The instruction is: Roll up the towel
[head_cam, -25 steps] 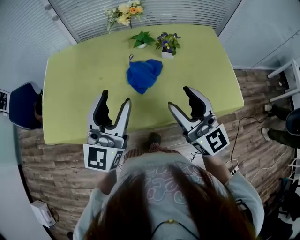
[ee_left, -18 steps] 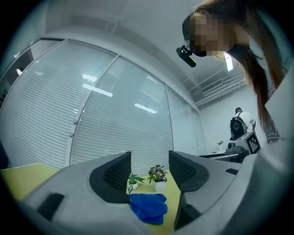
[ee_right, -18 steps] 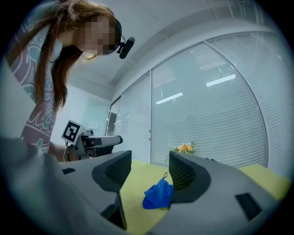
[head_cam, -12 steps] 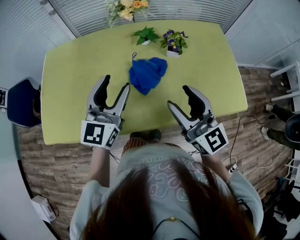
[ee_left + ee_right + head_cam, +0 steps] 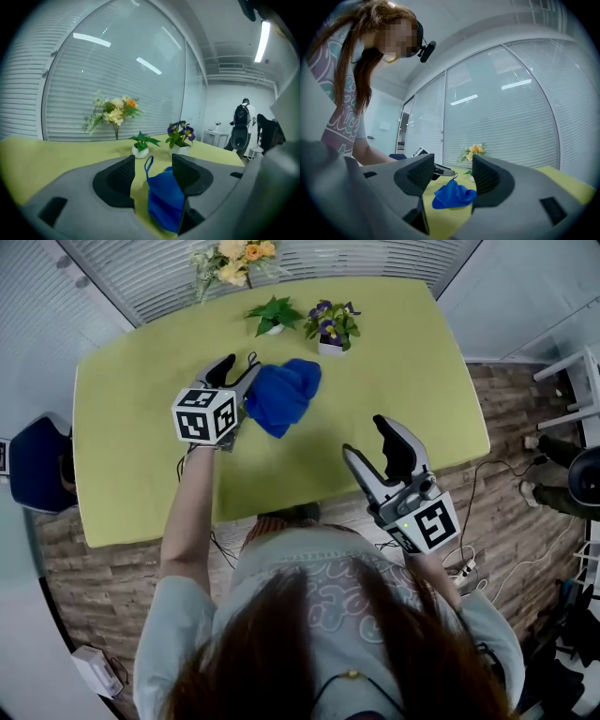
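A crumpled blue towel (image 5: 284, 395) with a small hanging loop lies on the yellow-green table (image 5: 141, 465), near the far middle. My left gripper (image 5: 239, 366) is open at the towel's left edge. In the left gripper view the towel (image 5: 164, 199) lies low between the jaws, against the right one, its loop (image 5: 148, 164) standing up; this gripper (image 5: 152, 174) is not closed on it. My right gripper (image 5: 368, 439) hangs open over the table's near edge with nothing in it. In the right gripper view the towel (image 5: 452, 194) lies well ahead of that gripper (image 5: 451, 173).
Two small potted plants (image 5: 270, 315) (image 5: 328, 324) stand just behind the towel, and a flower bouquet (image 5: 225, 261) sits at the far edge by the blinds. A blue chair (image 5: 37, 470) stands left of the table. A person (image 5: 242, 123) stands far off in the room.
My left gripper has gone forward from the table's near edge to the towel's left side. The right gripper has hardly moved.
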